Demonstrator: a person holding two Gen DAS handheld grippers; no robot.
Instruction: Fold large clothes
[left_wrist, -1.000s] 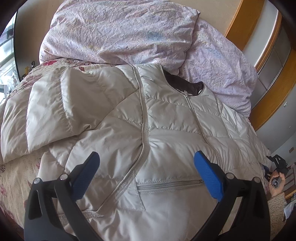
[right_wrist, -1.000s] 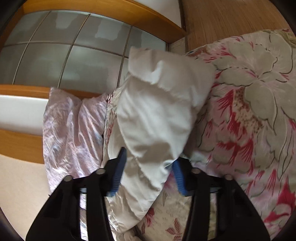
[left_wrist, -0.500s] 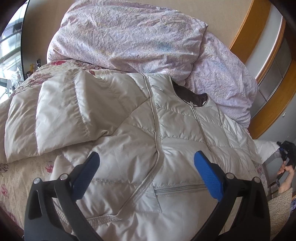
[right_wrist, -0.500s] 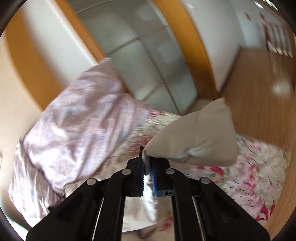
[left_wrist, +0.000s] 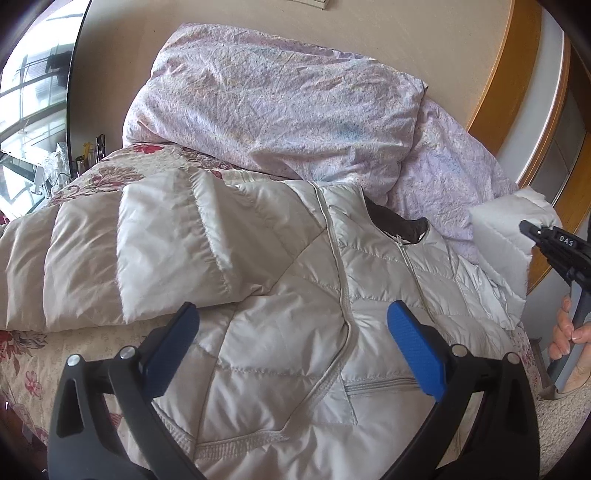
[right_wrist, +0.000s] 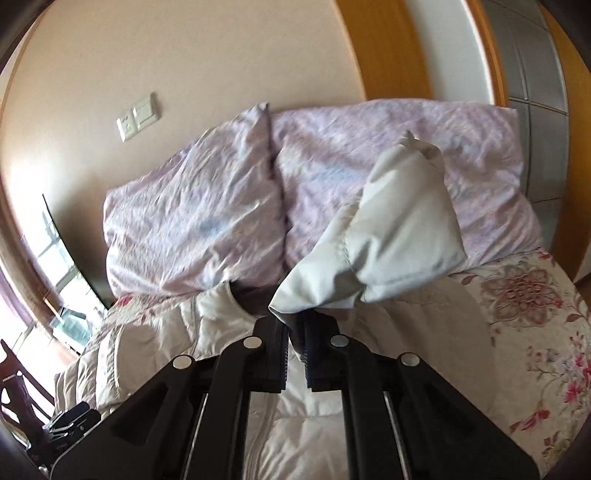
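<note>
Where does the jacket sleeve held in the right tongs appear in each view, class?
Left wrist view: the lifted sleeve is at the far right edge, pinched by the right tongs.
Right wrist view: centre, rising from the tongs, which are shut on its cuff.
Shared landmark: the lilac pillows behind it.

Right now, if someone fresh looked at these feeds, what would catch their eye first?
The cream puffer jacket spread front-up across the floral bedspread, one sleeve lying out flat on its far side. The other sleeve hangs lifted in the air, pinched in the shut right gripper. The left gripper hovers open over the jacket's lower front, with two lilac pillows behind.
</note>
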